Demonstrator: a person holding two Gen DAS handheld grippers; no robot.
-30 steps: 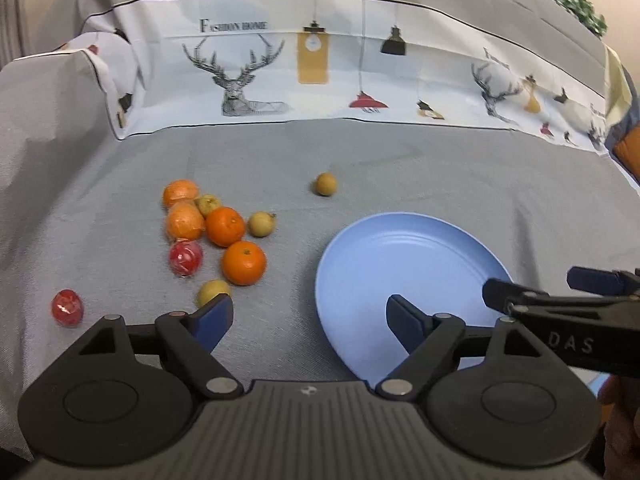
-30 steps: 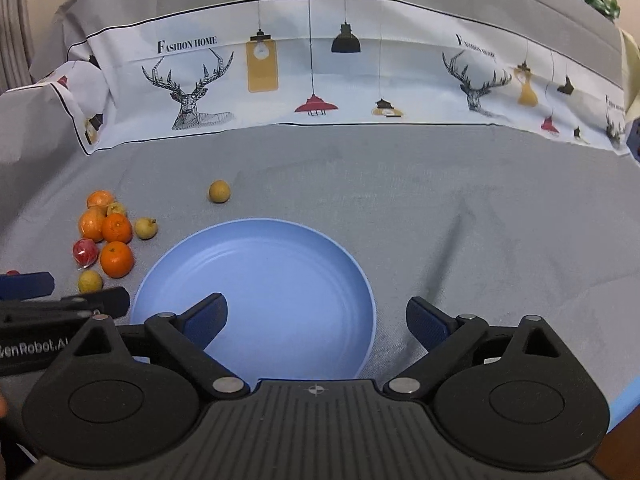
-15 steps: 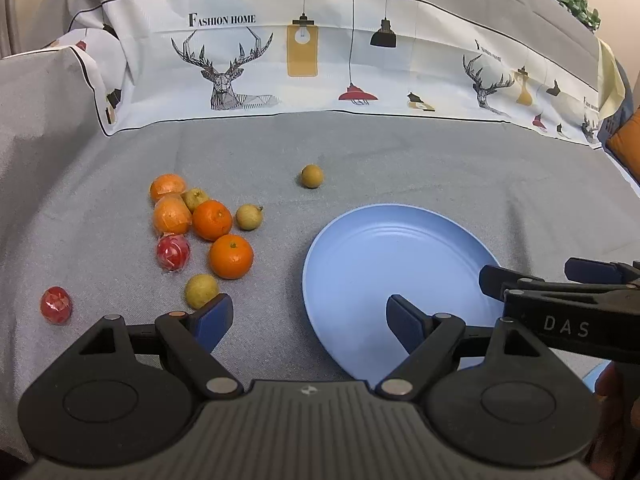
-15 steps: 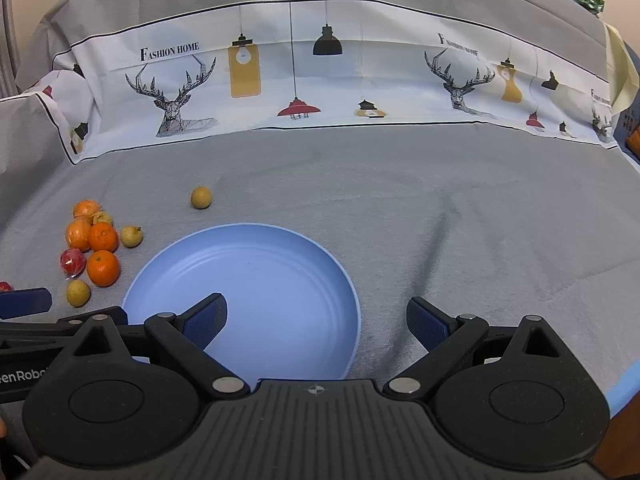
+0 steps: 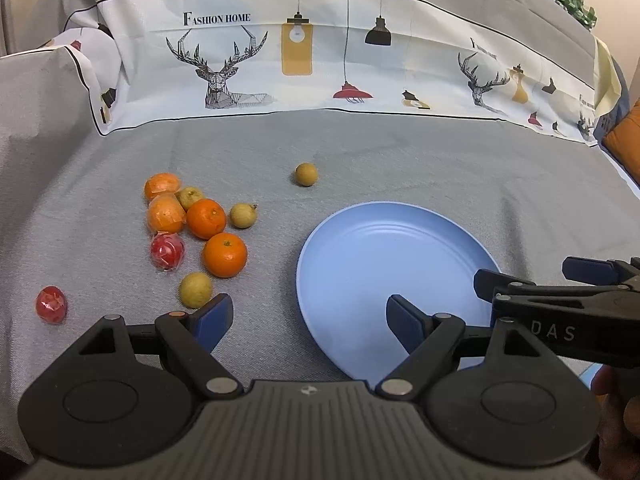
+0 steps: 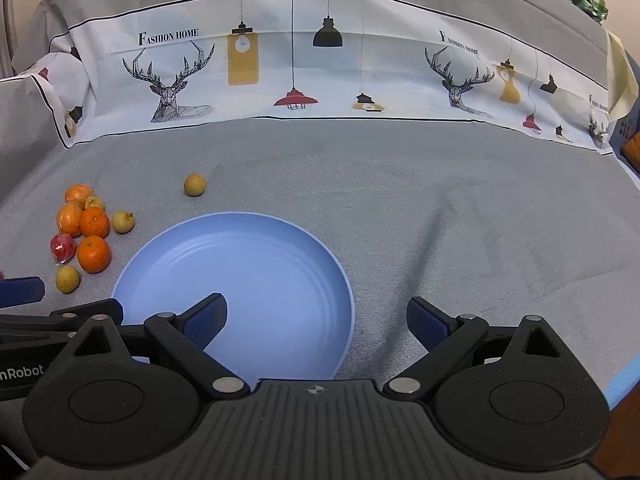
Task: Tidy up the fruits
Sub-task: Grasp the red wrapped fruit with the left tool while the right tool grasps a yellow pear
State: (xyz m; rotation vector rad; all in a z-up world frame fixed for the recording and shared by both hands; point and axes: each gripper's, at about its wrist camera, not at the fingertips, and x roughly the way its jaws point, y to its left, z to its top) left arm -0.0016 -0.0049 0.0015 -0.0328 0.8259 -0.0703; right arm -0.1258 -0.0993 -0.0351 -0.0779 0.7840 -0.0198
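Little is changed since the earlier frames: both views are shifted only slightly across the cloth, and no fruit is displaced. The left gripper point(image 5: 308, 320) is held with its jaws spread wide and nothing between them, one blue pad hanging over the grey cloth point(image 5: 360, 160) and the other over the near part of the blue plate point(image 5: 360, 264). The right gripper point(image 6: 316, 320) is likewise released and empty, its left pad above the plate's near edge and its right pad above bare cloth; its black body is seen in the left view at the right edge, with part of a hand point(image 5: 616, 408) below it.

The fruit is gathered on the cloth well to the left of the plate, and the plate itself is seen bare. Two bare oranges point(image 5: 225, 255) are lying close together, with two wrapped oranges point(image 5: 166, 216) just behind them to the left. A red wrapped fruit point(image 5: 167, 251) is set beside the near orange, and a second red one point(image 5: 51, 304) lies apart at the far left. Small yellow fruits point(image 5: 195, 290) are scattered around the cluster, one just ahead of the left gripper's left pad. One brownish-yellow fruit point(image 5: 306, 174) sits alone beyond the plate. A printed deer-and-lamp panel point(image 5: 320, 60) is draped behind the work area.
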